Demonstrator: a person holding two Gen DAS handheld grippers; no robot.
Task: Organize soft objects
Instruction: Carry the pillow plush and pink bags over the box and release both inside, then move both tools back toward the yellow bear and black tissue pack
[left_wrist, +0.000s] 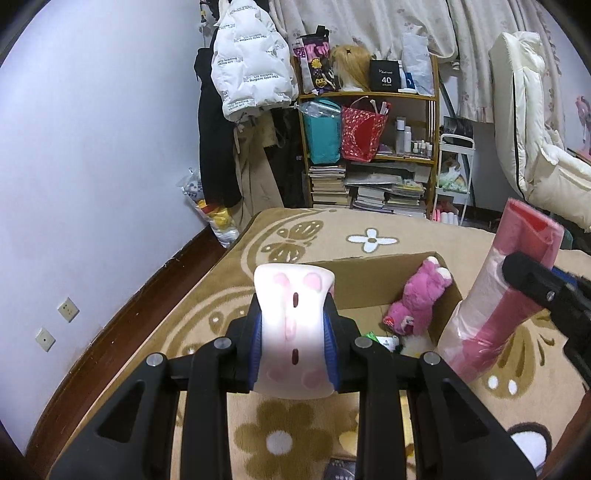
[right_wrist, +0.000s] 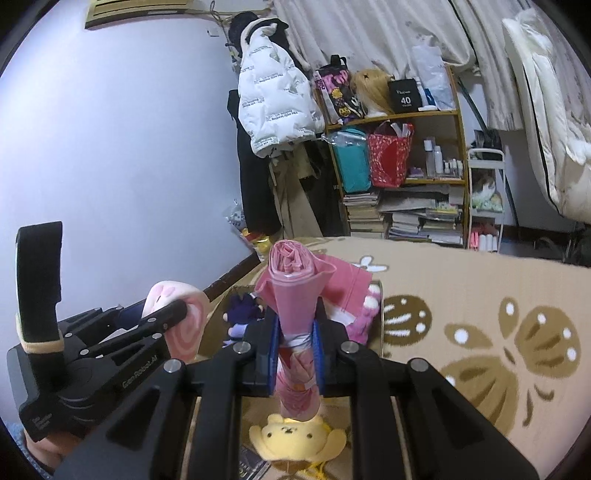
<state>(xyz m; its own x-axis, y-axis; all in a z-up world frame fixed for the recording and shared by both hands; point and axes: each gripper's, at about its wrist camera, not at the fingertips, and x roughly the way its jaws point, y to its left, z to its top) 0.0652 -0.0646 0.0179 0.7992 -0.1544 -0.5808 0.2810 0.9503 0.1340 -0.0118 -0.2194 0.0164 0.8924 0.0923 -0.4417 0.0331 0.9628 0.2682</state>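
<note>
My left gripper (left_wrist: 294, 326) is shut on a white plush with pink marks (left_wrist: 293, 295) and holds it above the carpet, just before an open cardboard box (left_wrist: 369, 284). A pink plush bear (left_wrist: 417, 301) lies inside the box. My right gripper (right_wrist: 295, 343) is shut on a rolled pink cloth bundle (right_wrist: 295, 295), held upright over the box; the bundle also shows in the left wrist view (left_wrist: 506, 295). A purple plush (right_wrist: 245, 317) sits in the box. A yellow plush (right_wrist: 297, 437) lies below the right gripper. The left gripper with its white plush (right_wrist: 184, 317) shows at left.
A beige flower-pattern carpet (left_wrist: 295, 439) covers the floor. A shelf (left_wrist: 369, 147) with bags and books stands at the back, coats (left_wrist: 251, 62) hang to its left, and a white cart (left_wrist: 456, 177) to its right. A bag of toys (left_wrist: 218, 218) leans on the wall.
</note>
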